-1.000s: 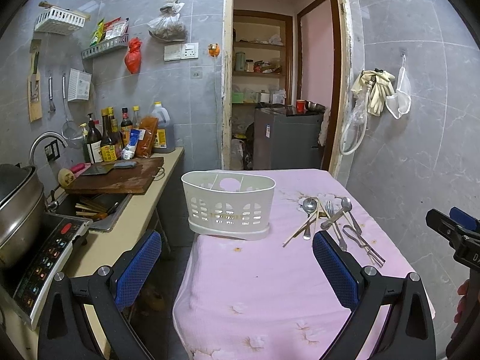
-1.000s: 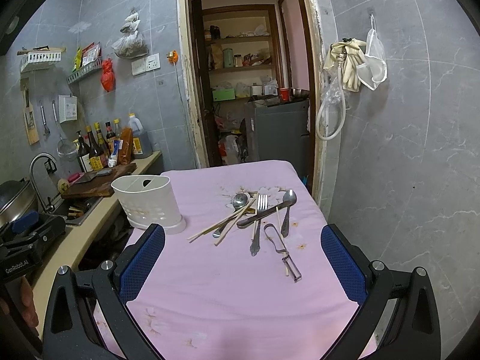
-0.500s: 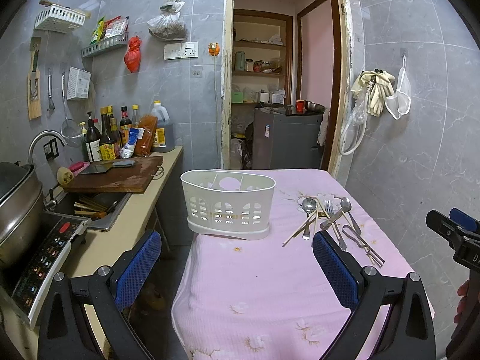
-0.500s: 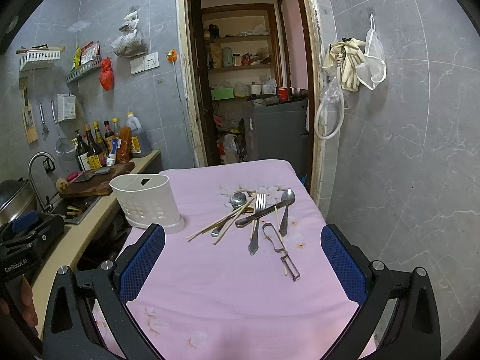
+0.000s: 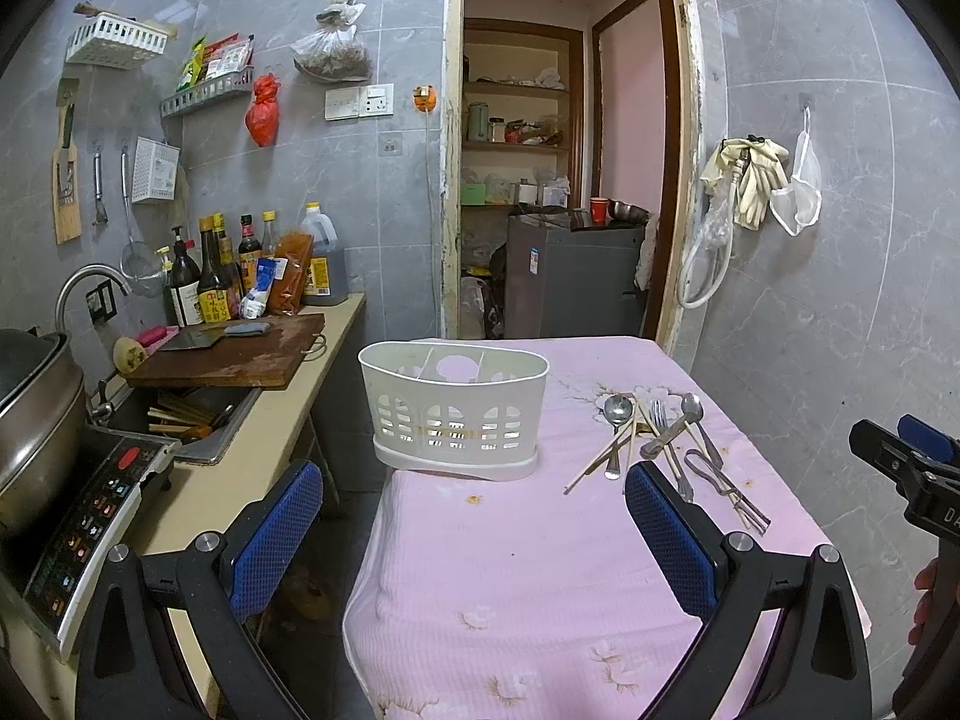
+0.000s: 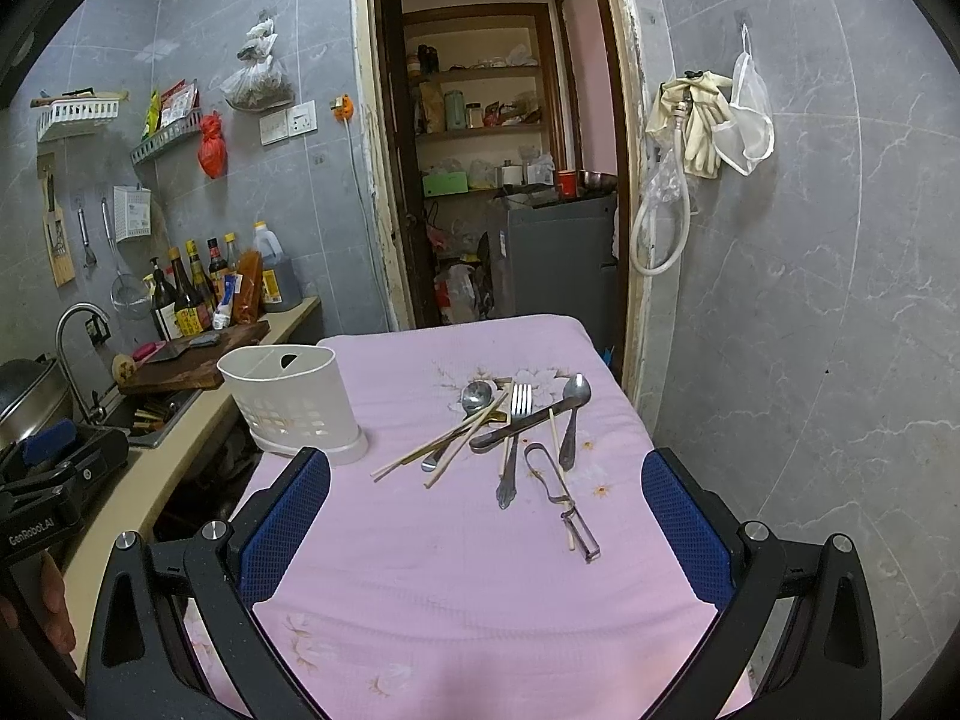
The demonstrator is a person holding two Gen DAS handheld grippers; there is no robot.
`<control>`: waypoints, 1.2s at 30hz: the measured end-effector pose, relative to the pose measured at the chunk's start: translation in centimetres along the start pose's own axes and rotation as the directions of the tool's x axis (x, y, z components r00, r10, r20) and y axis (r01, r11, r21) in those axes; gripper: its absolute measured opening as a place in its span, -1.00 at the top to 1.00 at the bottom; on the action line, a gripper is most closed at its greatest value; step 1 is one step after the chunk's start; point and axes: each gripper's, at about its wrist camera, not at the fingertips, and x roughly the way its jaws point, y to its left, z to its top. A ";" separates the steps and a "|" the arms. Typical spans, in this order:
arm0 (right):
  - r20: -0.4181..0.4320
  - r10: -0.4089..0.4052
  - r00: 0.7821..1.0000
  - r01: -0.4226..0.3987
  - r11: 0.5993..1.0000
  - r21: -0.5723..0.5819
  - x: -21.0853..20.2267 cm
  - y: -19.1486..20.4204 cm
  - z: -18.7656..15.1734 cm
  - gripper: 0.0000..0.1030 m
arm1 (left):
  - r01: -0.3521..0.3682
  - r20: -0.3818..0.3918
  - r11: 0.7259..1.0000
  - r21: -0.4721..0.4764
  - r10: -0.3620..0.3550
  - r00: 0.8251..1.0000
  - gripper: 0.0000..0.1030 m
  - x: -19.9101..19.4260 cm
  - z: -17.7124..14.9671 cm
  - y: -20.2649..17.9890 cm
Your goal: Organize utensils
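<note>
Both pairs of blue-padded fingers (image 5: 273,531) stand spread wide with nothing between them. The left gripper (image 5: 474,534) hangs over the near left part of the pink tablecloth (image 5: 540,570), facing the white utensil caddy (image 5: 454,410), which stands upright near the table's left edge. The caddy has dividers inside; I see no utensils in it from here.

The right gripper (image 6: 486,528) hovers above the near middle of the table, its fingers (image 6: 684,525) equally wide apart, looking at the pile of utensils lying loose on the cloth, well to the right of the caddy. In that pile, a fork (image 6: 515,443) lies with its tines away from the person, a dark-handled knife (image 6: 516,427) crosses it, and a spoon (image 6: 573,414) rests on the right. Another spoon (image 6: 474,399) sits on the left with pale chopsticks (image 6: 441,441) fanned across its handle. A metal peeler (image 6: 561,495) lies nearest the gripper, with a single chopstick (image 6: 560,468) running alongside it.

Beside the table on the left runs a counter (image 5: 240,468) with a wooden cutting board (image 5: 234,354) and a row of sauce bottles (image 5: 210,282).
</note>
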 end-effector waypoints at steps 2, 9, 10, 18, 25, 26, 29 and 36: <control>0.000 -0.002 1.000 0.002 1.000 0.002 0.0 0.1 -0.2 -0.98 | 0.001 0.000 1.000 0.000 -0.001 1.000 -0.97 0.0 0.0 0.0; -0.006 -0.002 1.000 0.002 1.000 0.006 0.5 -0.2 -0.5 -0.98 | 0.002 -0.002 1.000 0.006 -0.002 1.000 -0.97 0.4 -0.2 -0.1; -0.007 -0.002 1.000 0.002 1.000 0.006 0.5 -0.2 -0.5 -0.98 | 0.002 -0.003 1.000 0.007 -0.002 1.000 -0.97 0.4 -0.3 -0.1; -0.023 -0.010 1.000 0.010 1.000 0.010 1.2 -0.2 -0.6 -0.98 | 0.001 -0.010 1.000 0.010 -0.001 1.000 -0.98 1.1 -0.3 -0.5; -0.034 -0.033 0.999 0.034 0.999 0.013 2.1 0.3 0.1 -0.98 | 0.020 -0.035 0.999 0.025 -0.019 0.999 -0.97 2.5 0.0 -0.3; -0.036 -0.036 0.999 0.037 0.999 0.014 2.2 0.5 0.1 -0.98 | 0.025 -0.038 0.999 0.028 -0.023 0.999 -0.97 2.7 0.1 -0.2; -0.039 -0.055 0.998 0.056 0.998 0.023 2.4 0.8 0.3 -0.98 | 0.042 -0.049 0.998 0.040 -0.040 0.998 -0.97 3.1 0.3 0.1; -0.023 -0.105 0.994 0.105 0.994 0.042 2.9 1.5 1.6 -0.98 | 0.090 -0.054 0.993 0.076 -0.086 0.995 -0.97 4.8 1.4 0.6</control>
